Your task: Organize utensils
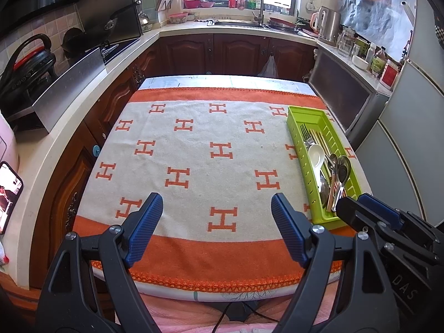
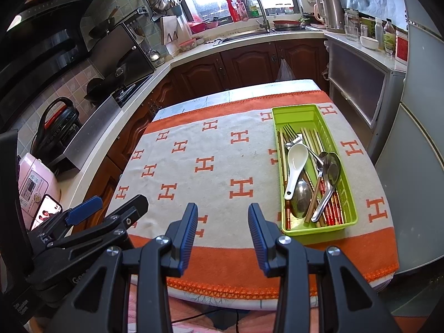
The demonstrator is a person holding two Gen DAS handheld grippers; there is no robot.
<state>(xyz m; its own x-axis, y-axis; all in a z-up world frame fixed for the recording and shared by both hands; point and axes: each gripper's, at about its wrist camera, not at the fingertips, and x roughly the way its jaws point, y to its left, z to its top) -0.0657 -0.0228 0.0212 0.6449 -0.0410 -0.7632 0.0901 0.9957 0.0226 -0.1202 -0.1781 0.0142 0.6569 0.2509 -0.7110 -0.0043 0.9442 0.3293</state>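
Both hand-held grippers, left [image 1: 216,211] and right [image 2: 223,222], are hovering empty over the counter's near edge, the left gaping wider. Utensils are lying jumbled in the lime-green plastic tray [image 2: 349,191] along the right edge. I am judging the white ceramic spoon [image 2: 295,163] fragile and the steel spoons [image 2: 328,177] slippery; handles look safest.

Utensils [image 2: 310,177] heaped in green tray [image 2: 347,191]

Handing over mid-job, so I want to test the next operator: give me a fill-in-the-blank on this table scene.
1. All the utensils lie in the ____ tray.
2. The one white utensil is a ____.
3. The left tool and right tool are both ____.
4. The forks point toward the ____.

Missing words: green; spoon; open; window
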